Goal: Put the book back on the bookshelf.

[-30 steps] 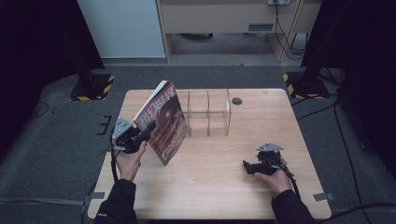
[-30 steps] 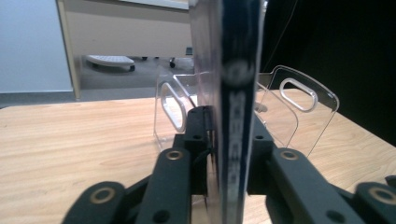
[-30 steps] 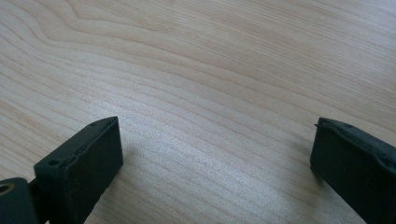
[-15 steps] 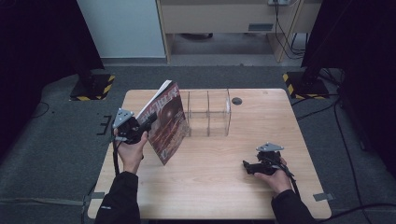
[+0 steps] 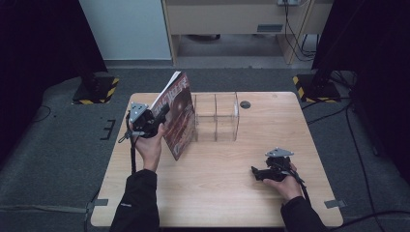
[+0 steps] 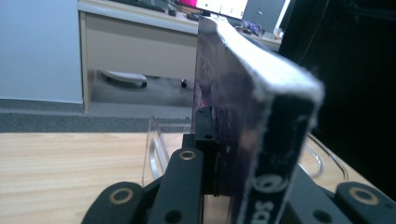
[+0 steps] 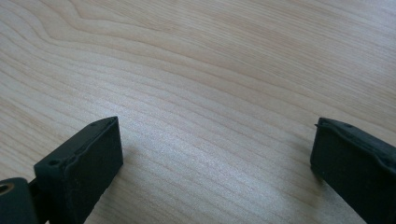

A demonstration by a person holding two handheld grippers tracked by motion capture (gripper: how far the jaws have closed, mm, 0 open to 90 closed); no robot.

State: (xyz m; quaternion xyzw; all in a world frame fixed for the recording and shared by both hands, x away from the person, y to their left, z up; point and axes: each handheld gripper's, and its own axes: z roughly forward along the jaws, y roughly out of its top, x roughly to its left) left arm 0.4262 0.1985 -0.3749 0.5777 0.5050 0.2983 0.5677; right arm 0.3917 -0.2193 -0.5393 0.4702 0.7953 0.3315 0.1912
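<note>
A thick dark-red magazine (image 5: pixel 178 113) stands tilted on edge over the table's left half, and my left gripper (image 5: pixel 163 112) is shut on its near edge. In the left gripper view its spine (image 6: pixel 261 121) rises right in front, with one black finger (image 6: pixel 204 128) pressed against its left face; the other finger is hidden behind it. Just right of the magazine stands a clear acrylic divider rack (image 5: pixel 216 116), seen again behind the magazine (image 6: pixel 156 144). My right gripper (image 5: pixel 255 173) rests low on the wooden table (image 5: pixel 217 198) at the front right, open (image 7: pixel 217 154), with bare wood between its fingers.
A round cable hole (image 5: pixel 245 104) sits in the table behind the rack. Yellow-and-black striped stand bases (image 5: pixel 94 92) (image 5: pixel 309 83) stand on the floor off both far corners. A desk and cables lie beyond the far edge.
My left hand has carried the magazine up and away from the person, closer to the clear rack. The right hand and its gripper have stayed where they were.
</note>
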